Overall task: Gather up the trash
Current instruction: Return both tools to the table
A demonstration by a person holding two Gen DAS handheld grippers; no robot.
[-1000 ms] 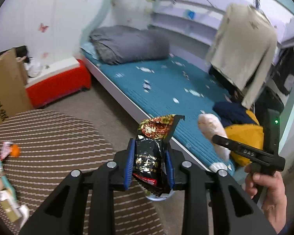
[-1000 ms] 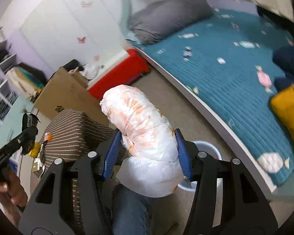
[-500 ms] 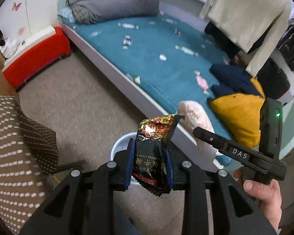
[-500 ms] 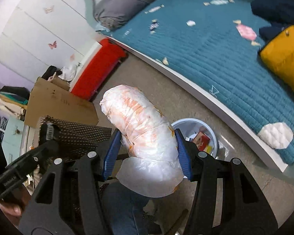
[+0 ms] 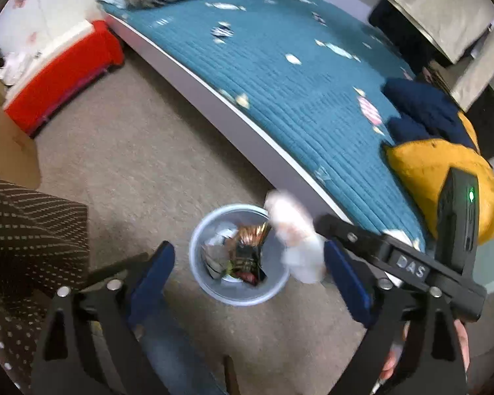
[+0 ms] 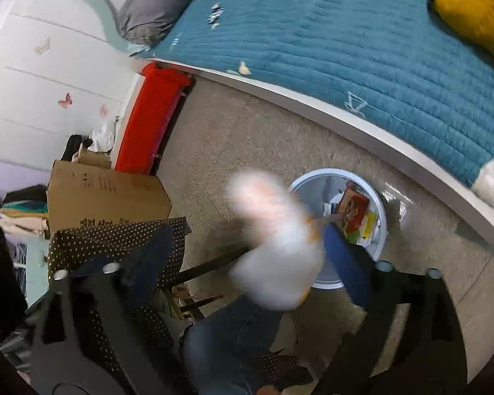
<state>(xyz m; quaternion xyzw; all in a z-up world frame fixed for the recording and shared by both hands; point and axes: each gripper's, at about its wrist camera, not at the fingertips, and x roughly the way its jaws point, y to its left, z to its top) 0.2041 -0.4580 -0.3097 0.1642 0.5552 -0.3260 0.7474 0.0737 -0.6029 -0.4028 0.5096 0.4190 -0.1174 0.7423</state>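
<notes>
My left gripper (image 5: 252, 275) is open above the pale blue trash bin (image 5: 199, 235) on the floor. The black and red snack wrapper (image 5: 247, 255) is free of my fingers and lies blurred in the bin. My right gripper (image 6: 247, 253) is open; the crumpled white and orange plastic bag (image 6: 276, 247) is blurred between its spread fingers, next to the bin (image 6: 301, 181), which holds several wrappers. The bag also shows in the left wrist view (image 5: 294, 233), at the bin's right rim.
A bed with a teal quilt (image 5: 296, 75) runs behind the bin. A red box (image 5: 59, 75) and a cardboard box (image 6: 105, 194) stand at the left. The brown dotted tablecloth (image 5: 26, 230) hangs at the lower left. My jeans leg (image 6: 233, 339) is below.
Both grippers have opened over the bin. The snack wrapper has dropped from the left gripper into the bin. The white bag has come loose from the right gripper.
</notes>
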